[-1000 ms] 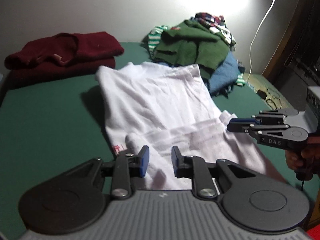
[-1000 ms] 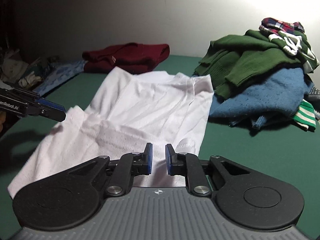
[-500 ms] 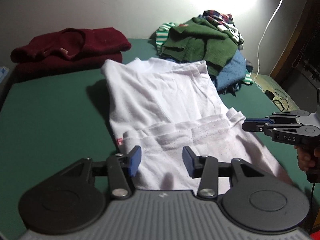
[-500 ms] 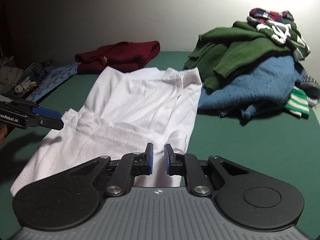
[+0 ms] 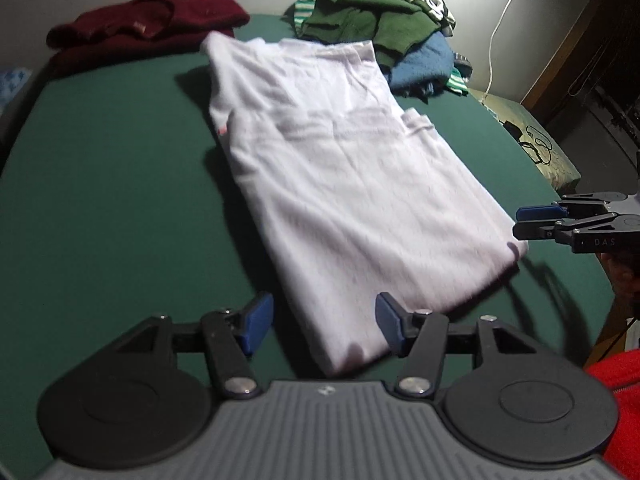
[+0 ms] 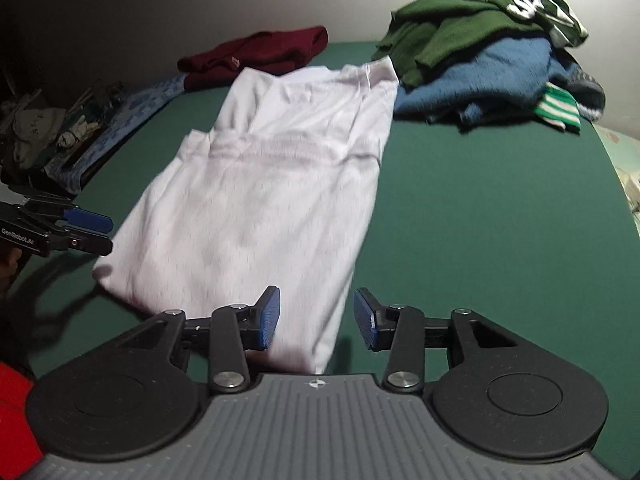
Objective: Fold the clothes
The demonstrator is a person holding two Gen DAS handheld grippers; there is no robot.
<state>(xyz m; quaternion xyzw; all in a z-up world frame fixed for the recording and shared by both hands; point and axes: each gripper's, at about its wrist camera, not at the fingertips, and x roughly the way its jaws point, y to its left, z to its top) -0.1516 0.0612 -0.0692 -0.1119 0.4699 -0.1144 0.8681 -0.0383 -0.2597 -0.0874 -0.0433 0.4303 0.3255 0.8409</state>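
The white shirt [image 5: 340, 184] lies flat on the green bench [image 5: 100, 200], folded into a long strip that runs from 12 o'clock down toward the cameras. Its near hem ends just ahead of both grippers; its far end reaches almost to the maroon sweater [image 5: 148, 24] at 11 o'clock and touches the clothes pile [image 5: 384, 24] at 1 o'clock in the left wrist view. Bare green surface lies open at 9 o'clock of the shirt in the left wrist view and at 3 o'clock in the right wrist view, where the bench [image 6: 500, 200] runs clear to its curved edge. A white cable [image 5: 504, 20] hangs down the wall at 1 o'clock.

The left gripper [image 5: 324, 326] is released and its jaws are opening; the shirt's near left corner shows between the blue pads [image 5: 256, 322], which do not press on it. The right gripper [image 6: 316, 318] is likewise let go and opening, with the near right corner of the shirt [image 6: 264, 200] lying between its pads [image 6: 268, 318], untouched. Each gripper appears in the other's view, low beside the hem: the right gripper [image 5: 536, 222] at 3 o'clock, the left gripper [image 6: 90, 230] at 9 o'clock.
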